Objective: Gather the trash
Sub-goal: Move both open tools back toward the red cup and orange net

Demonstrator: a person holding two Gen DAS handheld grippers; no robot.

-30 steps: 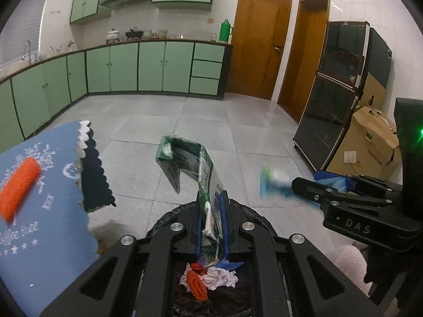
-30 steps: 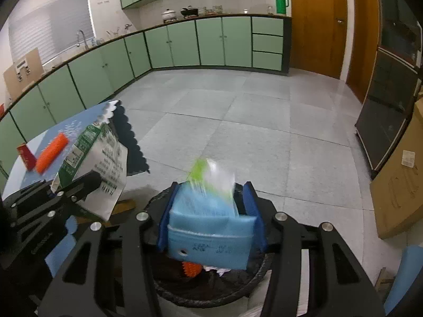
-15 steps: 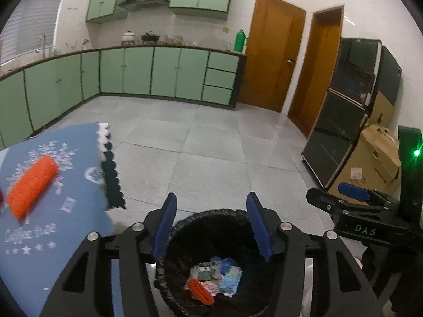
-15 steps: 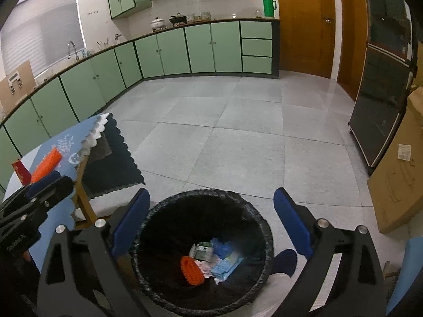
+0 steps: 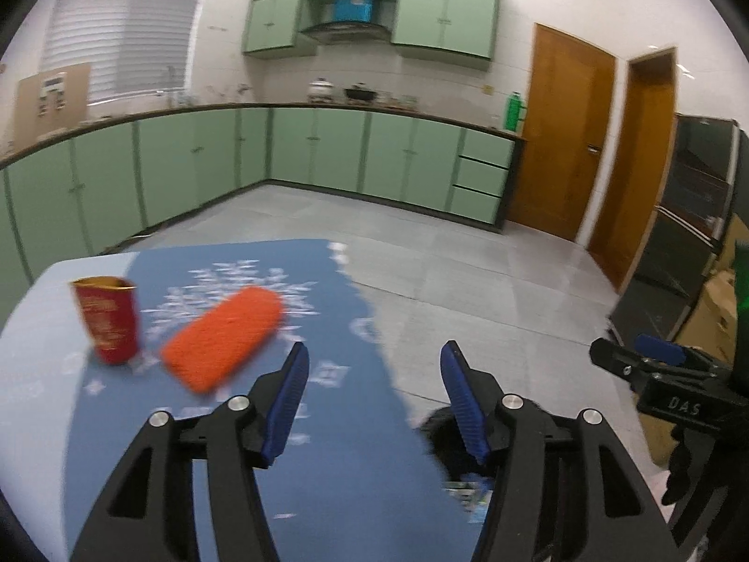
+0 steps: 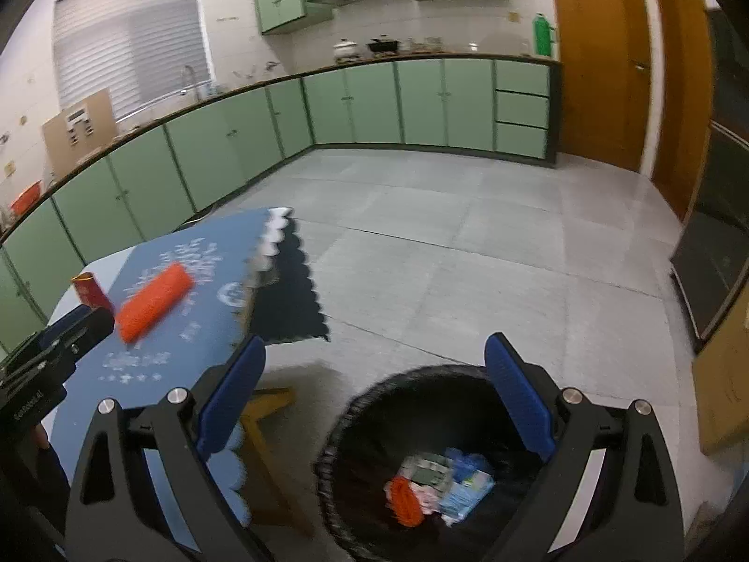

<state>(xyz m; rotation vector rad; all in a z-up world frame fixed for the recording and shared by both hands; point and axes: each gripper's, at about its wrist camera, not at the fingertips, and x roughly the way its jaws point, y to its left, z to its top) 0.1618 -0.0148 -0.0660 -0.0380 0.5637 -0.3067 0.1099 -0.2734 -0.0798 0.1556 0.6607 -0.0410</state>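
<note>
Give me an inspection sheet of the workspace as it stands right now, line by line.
Surface: table under a blue tablecloth, scalloped edge hanging toward the floor.
Job's things: orange mesh piece and red cup on the cloth, cup upright, side by side; whether they touch is blurred. Black-lined trash bin on the floor beside the table holds an orange piece, a blue pack and paper scraps.
Clutter: nothing seen.
Grippers: left tongs over the table edge, opening, nothing between them; right tongs open over the bin, empty.
Cables: nothing seen.
Surroundings: green cabinets, wooden doors, grey tiled floor, cardboard box.
</note>
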